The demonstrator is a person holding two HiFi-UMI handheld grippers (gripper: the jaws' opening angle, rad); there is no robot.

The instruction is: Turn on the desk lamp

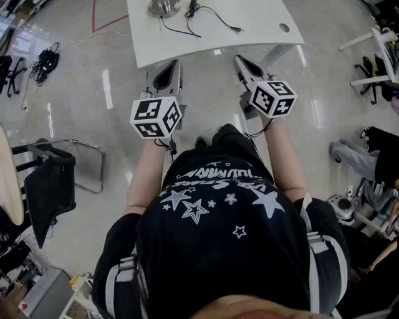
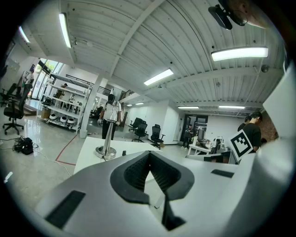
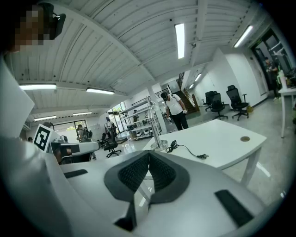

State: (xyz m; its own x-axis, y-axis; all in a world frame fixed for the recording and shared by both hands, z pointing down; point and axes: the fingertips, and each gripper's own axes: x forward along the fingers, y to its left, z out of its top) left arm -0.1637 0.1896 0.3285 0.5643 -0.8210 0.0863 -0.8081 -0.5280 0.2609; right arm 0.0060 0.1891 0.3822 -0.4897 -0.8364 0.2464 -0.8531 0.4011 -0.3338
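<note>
In the head view, a black chair (image 1: 50,187) stands on the shiny floor (image 1: 112,93) at 9 o'clock, and a bundle of dark cables (image 1: 40,62) lies at 10 o'clock. The left gripper (image 1: 173,64) is held out at about 11 o'clock from the person's chest, with its marker cube nearest the body and its tips close to the near edge of the white table (image 1: 249,31). In the left gripper view the two ribbed pads meet in a point with nothing between them, so this gripper (image 2: 149,153) is closed and empty. The desk lamp (image 1: 163,7) stands on the table at 12 o'clock, and only its round metal base shows at the top edge of the picture. From the left gripper it sits at 11 o'clock, where its base and thin upright pole (image 2: 107,141) are visible, well apart from the jaws. A black cord (image 1: 209,15) trails from beside the base toward 1 o'clock across the tabletop and ends in a plug. The right gripper (image 1: 239,60) is held out at 1 o'clock, also near the table's front edge. Its own view shows the pads pressed together on nothing, so it (image 3: 149,153) too is closed and empty. From there the lamp base (image 3: 159,146) sits at 12 o'clock with the cord (image 3: 185,149) running to its right.
</note>
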